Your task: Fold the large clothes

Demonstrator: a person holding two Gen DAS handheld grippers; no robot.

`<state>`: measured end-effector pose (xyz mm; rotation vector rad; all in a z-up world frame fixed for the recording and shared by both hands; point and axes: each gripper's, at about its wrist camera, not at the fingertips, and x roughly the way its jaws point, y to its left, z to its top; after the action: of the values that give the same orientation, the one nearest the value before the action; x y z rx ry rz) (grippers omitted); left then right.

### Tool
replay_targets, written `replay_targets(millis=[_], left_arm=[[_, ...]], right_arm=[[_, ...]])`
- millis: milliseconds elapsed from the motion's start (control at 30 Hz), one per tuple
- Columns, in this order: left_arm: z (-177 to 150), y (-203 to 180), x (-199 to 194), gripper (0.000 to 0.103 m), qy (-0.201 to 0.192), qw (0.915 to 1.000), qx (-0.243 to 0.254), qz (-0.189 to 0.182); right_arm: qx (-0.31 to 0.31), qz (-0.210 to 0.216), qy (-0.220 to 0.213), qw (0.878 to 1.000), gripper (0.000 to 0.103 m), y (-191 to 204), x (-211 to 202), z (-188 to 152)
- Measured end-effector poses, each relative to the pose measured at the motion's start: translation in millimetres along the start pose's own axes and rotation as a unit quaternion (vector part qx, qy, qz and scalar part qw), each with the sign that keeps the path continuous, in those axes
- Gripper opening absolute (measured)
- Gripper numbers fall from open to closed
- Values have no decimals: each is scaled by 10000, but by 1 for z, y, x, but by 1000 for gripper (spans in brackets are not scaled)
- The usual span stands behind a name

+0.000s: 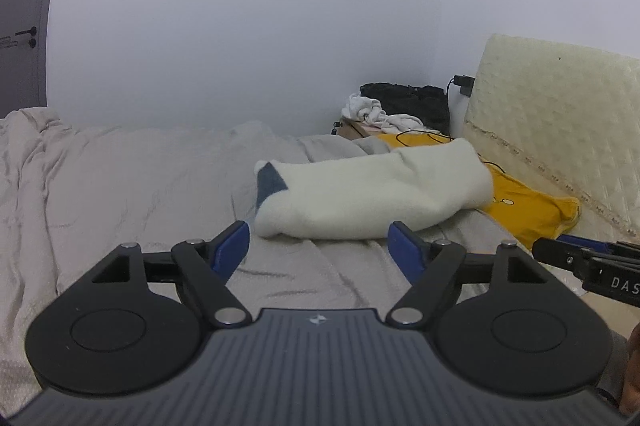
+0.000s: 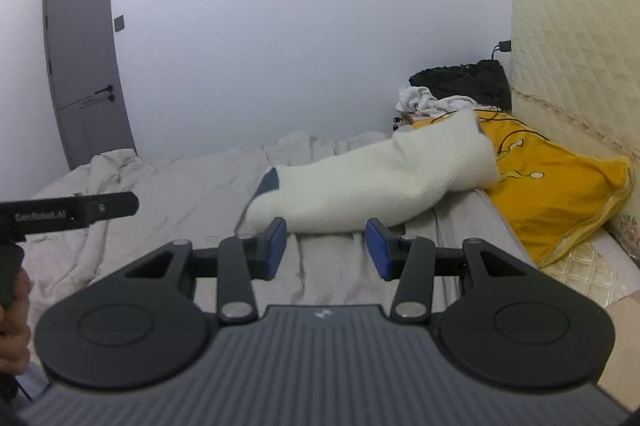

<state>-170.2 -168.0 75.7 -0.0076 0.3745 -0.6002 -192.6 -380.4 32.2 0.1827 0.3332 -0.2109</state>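
Note:
A white fleecy garment [image 1: 372, 191] with a blue patch at its left end lies bunched on the grey bedsheet [image 1: 140, 193], its right end over a yellow pillow [image 1: 528, 203]. My left gripper [image 1: 320, 246] is open and empty, just short of the garment's near edge. In the right wrist view the same garment [image 2: 376, 177] lies ahead of my right gripper [image 2: 326, 246], which is open and empty, close to its near edge. The right gripper's side shows at the left wrist view's right edge, and the left gripper's at the right wrist view's left edge.
A cream padded headboard [image 2: 576, 57] stands on the right behind the yellow pillow [image 2: 560, 193]. A pile of black and white clothes [image 2: 452, 89] sits on a bedside stand in the corner. A grey door [image 2: 80, 65] is far left. The sheet is rumpled at left.

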Motion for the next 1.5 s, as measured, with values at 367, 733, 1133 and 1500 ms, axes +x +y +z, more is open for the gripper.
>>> replay_targets(millis=[367,733,1133,1500], left_arm=[[-5,-1,16,93,217,9997,81,-5],[-6,-1,18,102,197,9995,143,182],[-5,5,16,103,189,9994,135,272],[-8,7,17,103,313,9990,132,282]], right_arm=[[13,-189,182,9997,54,1,12,-6],[-335,-448,90,9984,54,11,8,-7],[-197,-564,101,9982,100,12,7,-5],[-323,-712,-14,9969,103,18,4,-6]])
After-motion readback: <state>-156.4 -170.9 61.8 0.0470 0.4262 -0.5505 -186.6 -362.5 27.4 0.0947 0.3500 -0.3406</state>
